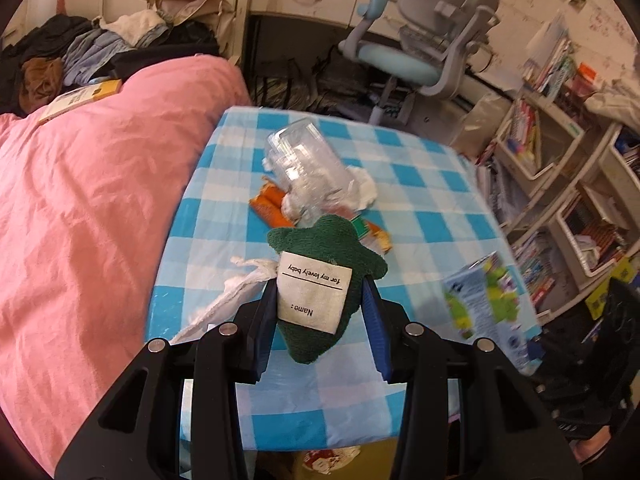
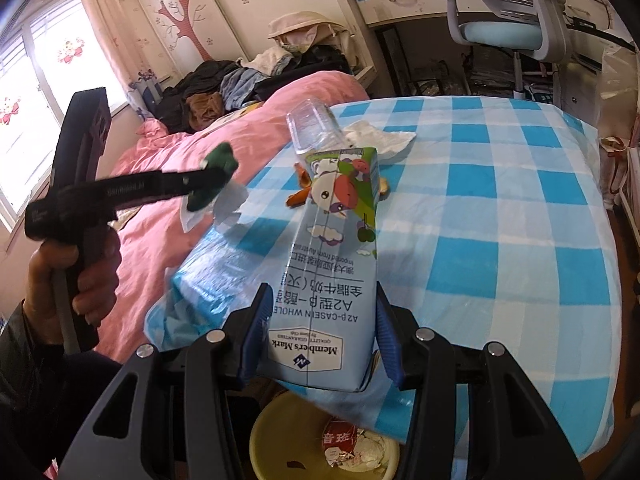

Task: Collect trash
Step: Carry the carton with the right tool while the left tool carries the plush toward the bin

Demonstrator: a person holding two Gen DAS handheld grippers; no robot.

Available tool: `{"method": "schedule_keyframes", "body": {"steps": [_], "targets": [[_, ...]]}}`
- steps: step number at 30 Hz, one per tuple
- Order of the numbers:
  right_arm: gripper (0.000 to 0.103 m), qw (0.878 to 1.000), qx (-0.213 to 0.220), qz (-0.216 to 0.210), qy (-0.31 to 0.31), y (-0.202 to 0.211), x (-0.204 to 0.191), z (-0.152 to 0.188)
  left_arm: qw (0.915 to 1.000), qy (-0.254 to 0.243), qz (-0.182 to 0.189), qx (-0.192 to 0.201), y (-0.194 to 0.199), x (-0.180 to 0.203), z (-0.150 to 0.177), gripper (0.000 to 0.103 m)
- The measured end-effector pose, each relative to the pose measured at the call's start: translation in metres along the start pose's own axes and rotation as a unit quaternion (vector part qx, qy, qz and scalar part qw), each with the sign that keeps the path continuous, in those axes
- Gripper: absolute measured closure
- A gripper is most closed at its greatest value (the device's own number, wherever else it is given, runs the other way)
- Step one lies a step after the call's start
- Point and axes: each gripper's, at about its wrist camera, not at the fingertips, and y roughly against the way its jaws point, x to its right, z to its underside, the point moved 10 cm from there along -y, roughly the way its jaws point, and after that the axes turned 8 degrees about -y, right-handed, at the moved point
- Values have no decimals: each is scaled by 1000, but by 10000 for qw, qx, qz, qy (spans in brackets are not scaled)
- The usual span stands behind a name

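Right wrist view: milk carton (image 2: 328, 276) gripped over the yellow bin (image 2: 320, 440); green cloth (image 1: 320, 288) held by the other tool.

Nearest, the right gripper (image 2: 320, 344) is clamped on the carton's lower end, which hangs above the bin just below the table (image 2: 500, 240) edge. Carton looks light, probably empty, with stiff card walls that would crease if squeezed hard; flat sides are the sound place to hold. Left gripper (image 1: 316, 312) pinches the soft, limp cloth with its label facing up, raised over the table's near edge. Beyond it lie white tissue (image 1: 232, 300), orange wrappers (image 1: 272, 208) and a clear plastic bottle (image 1: 300, 168) on its side: thin, slick, easily crushed; best taken across its body. Pink bed (image 1: 100, 200) stands alongside.
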Motion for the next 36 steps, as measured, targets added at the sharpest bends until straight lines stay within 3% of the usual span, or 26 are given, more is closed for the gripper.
{"method": "schedule_keyframes", "body": {"steps": [8, 10, 14, 15, 19, 22, 25, 28, 30, 33, 36], "targets": [[55, 9998, -54, -33, 207, 3, -10, 14, 9995, 185, 189, 160, 10, 0, 1, 64], [55, 9998, -64, -18, 189, 3, -9, 16, 9995, 313, 96, 7, 2, -7, 5, 62], [55, 9998, -94, 20, 167, 1, -7, 17, 9925, 789, -3, -936, -36, -27, 34, 61], [55, 9998, -92, 20, 162, 1, -7, 17, 9918, 822, -62, -977, -38, -31, 35, 60], [55, 9999, -94, 27, 135, 0, -5, 17, 9931, 1020, -53, -567, -24, -41, 25, 38], [55, 9999, -115, 27, 110, -1, -3, 18, 9925, 1146, -174, -388, -17, -50, 21, 38], [55, 9999, -117, 20, 95, -2, -2, 18, 9928, 1157, 50, -307, -12, -45, 16, 38], [55, 9999, -125, 0, 65, -2, -1, 18, 9965, 719, 280, -309, -11, -23, 13, 38], [55, 9999, -139, -11, 53, -3, -1, 18, 9974, 80, 370, -612, -21, 3, 22, 38], [55, 9999, -160, -27, 53, -3, -1, 19, 9908, -776, 225, -1082, -38, 31, 41, 38], [55, 9998, -171, -31, 33, -3, 1, 19, 9810, -1178, -220, -1528, -55, 28, 61, 38]]}}
